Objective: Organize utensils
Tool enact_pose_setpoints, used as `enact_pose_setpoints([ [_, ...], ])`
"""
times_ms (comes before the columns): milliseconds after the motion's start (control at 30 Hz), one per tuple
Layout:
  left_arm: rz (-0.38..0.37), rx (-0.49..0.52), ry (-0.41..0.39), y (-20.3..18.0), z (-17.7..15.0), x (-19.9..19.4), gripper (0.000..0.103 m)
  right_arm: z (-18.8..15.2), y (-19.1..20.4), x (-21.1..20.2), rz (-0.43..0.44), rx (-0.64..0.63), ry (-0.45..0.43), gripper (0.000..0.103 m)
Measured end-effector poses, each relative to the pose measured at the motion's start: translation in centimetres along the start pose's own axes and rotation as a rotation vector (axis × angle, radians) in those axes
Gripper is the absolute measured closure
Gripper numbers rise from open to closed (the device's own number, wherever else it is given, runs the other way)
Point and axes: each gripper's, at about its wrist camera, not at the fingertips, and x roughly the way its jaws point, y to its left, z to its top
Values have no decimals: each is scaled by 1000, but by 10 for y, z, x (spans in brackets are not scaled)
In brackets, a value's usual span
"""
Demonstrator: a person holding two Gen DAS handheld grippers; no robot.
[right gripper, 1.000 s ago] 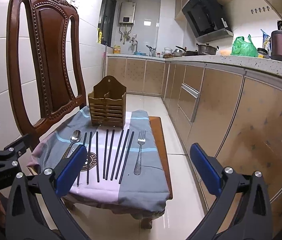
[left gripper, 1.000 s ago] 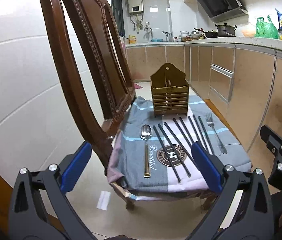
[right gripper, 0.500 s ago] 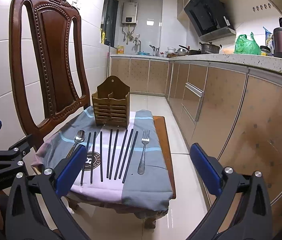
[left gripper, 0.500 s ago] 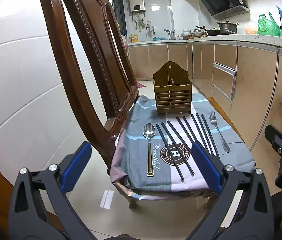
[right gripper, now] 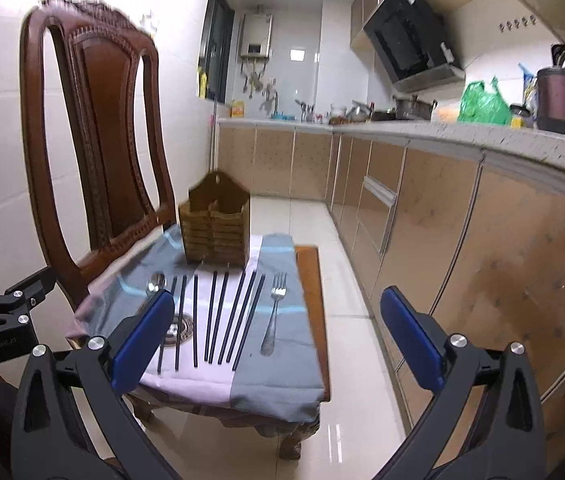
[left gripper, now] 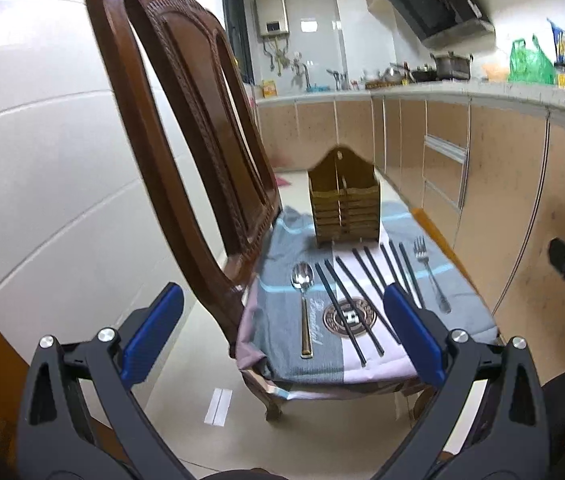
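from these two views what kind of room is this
A home kitchen, most likely: a counter over a run of cabinets, a range hood above pots, and a wall water heater.

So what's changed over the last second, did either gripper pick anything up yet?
No. Both the left gripper and right gripper moved in toward the chair, jaws wide open and empty; the seat looms larger in both views. The spoon, chopsticks and fork lie on the cloth as before, in front of the wooden holder.
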Motion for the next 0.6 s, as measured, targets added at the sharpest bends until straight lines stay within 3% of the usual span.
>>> enact_pose_setpoints([
  [100,5,5,-41,9,9,-21,4,3,-10,-12,-10,10,-27,3],
  [200,2,6,-23,16,8,-17,4,-2,-22,-3,-2,51,6,3],
  [300,-38,-28,13,25,-2,5,4,-11,-30,12,13,83,34,3],
  [467,-44,17,101,19,-14,48,4,-20,-34,51,34,94,117,3],
  [600,-61,48,116,12,-12,63,4,-21,-35,63,69,98,124,3],
])
